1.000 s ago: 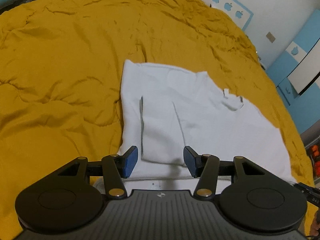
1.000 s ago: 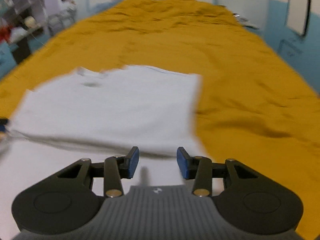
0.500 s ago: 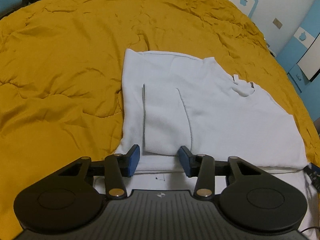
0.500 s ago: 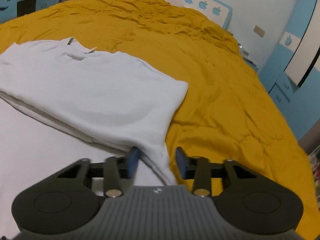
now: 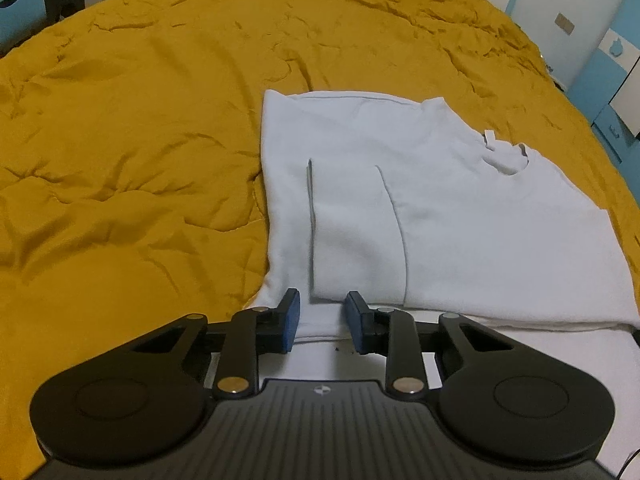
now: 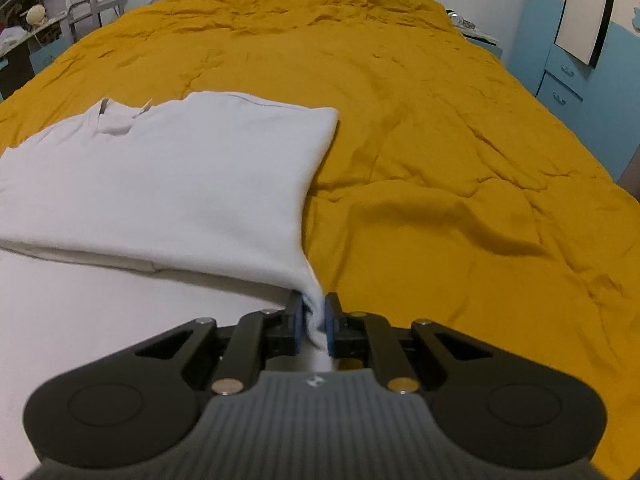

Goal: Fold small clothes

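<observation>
A white T-shirt (image 5: 440, 216) lies on a mustard-yellow quilt (image 5: 120, 140), its top half folded down, one sleeve (image 5: 352, 232) folded onto its body. The collar (image 5: 504, 156) faces up. My left gripper (image 5: 320, 320) is open, its blue pads on either side of the shirt's near left fold edge, low over the cloth. In the right wrist view the shirt (image 6: 180, 188) spreads to the left. My right gripper (image 6: 314, 324) is shut on the shirt's near right corner, and the cloth bunches between the pads.
The quilt (image 6: 440, 160) covers the whole bed. Blue-and-white cabinets (image 6: 580, 20) stand along the right wall. Shelves and a chair (image 6: 92, 8) stand at the far left. A white layer (image 6: 80, 320) of the shirt lies under the right gripper.
My right gripper has closed on the shirt's right corner. My left gripper has narrowed its opening and come closer to the left fold edge.
</observation>
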A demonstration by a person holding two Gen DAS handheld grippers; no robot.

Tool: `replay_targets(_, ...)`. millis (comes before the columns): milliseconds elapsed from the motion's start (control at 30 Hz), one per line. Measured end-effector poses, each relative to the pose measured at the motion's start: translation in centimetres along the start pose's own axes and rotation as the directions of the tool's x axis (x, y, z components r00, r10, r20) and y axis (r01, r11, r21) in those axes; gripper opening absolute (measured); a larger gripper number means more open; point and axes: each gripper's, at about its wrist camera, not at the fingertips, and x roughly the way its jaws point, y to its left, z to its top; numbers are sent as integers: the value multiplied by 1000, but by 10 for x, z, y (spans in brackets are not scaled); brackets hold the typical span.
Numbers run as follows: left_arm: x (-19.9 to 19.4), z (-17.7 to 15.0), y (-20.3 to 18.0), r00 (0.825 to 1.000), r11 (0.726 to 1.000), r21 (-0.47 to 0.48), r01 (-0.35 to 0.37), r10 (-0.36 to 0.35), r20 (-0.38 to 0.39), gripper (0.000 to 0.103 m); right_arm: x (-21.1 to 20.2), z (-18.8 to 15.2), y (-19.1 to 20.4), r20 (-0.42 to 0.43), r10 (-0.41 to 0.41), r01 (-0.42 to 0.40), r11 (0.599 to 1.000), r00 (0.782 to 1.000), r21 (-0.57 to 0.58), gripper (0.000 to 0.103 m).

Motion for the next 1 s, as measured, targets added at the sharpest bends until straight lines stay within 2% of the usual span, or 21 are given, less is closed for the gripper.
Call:
replay_targets(133, -16, -3, -8, 1000, 999, 54, -5, 4, 14, 34, -20, 3, 1, -8, 13, -13, 1000, 1000, 2, 7)
replay_targets(300, -45, -13, -23, 1000, 990, 141, 14, -17, 20, 34, -56, 8, 11, 7, 94, -93, 995, 996, -38, 9)
replay_targets(400, -63, -23, -29, 999, 983, 180, 42, -46, 16, 35, -80, 10, 21, -1, 147, -146, 985, 989, -90, 16)
replay_targets(633, -100, -51, -40, 995, 943, 315, 103, -102, -19, 37, -143, -1, 38, -3, 228, -224, 956, 974, -192, 20)
replay_targets(800, -127, -77, -48, 988, 887, 437, 152, -146, -48, 44, -179, -24, 49, -48, 279, -281, 921, 959, -270, 23)
replay_targets(933, -144, -106, -57, 980, 807, 557, 197, -172, -98, 48, -200, -53, 59, -99, 295, -311, 887, 950, -342, 26)
replay_targets(1000, -149, -124, -63, 976, 752, 623, 216, -175, -127, 50, -207, -69, 64, -127, 302, -328, 867, 945, -376, 29)
